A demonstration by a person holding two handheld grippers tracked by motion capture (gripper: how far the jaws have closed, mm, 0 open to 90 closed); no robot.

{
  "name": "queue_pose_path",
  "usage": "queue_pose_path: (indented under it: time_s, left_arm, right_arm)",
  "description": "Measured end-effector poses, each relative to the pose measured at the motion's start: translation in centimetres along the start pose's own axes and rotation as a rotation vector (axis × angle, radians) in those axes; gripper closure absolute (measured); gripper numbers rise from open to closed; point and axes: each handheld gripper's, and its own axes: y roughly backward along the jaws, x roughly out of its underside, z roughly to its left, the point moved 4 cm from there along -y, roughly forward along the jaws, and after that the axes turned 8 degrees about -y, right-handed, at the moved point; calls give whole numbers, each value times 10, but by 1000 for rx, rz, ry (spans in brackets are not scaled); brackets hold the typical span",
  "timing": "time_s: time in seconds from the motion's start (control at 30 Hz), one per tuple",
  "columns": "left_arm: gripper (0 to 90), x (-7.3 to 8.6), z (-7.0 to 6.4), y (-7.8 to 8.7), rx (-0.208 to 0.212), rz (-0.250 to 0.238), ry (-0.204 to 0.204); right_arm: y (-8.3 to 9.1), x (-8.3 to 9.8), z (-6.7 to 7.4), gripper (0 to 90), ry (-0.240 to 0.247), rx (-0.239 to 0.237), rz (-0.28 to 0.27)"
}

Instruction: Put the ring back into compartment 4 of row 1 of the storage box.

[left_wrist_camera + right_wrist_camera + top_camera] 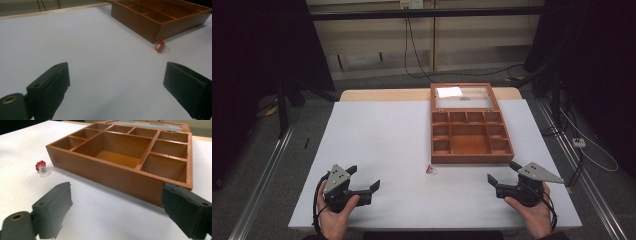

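Ahead of my two hand-held grippers, on the white table [377,135], a small red-and-clear piece [430,170] is lying just in front of the near wall of the open wooden box [472,158], close to that wall's left corner and apart from it. I am holding my left hand-held gripper [364,179] low at the near left of the table, jaws standing wide with nothing between them; from its own camera the red-and-clear piece [160,47] is sitting ahead and off to the right. I am holding my right hand-held gripper [502,172] at the near right, jaws also wide and empty, pointing at the box's near wall; from its camera the piece [41,168] is lying ahead and well to the left. The two look about equally far from it, the right one perhaps slightly nearer. The piece is too small for me to tell its long axis. The box's compartments are looking empty, its glass lid [462,96] folded back.
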Motion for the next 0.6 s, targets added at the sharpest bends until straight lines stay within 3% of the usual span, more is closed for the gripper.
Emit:
queue_pose_path:
  time_s: [0.3, 0.6]
  left_arm:
    - [70, 1, 2, -1, -8, 14, 9]
    - [69, 0, 4, -2, -15, 11, 21]
  right_arm:
    - [-2, 1, 1, 85, 0, -18, 27]
    - [-7, 2, 11, 48, 39, -63, 79]
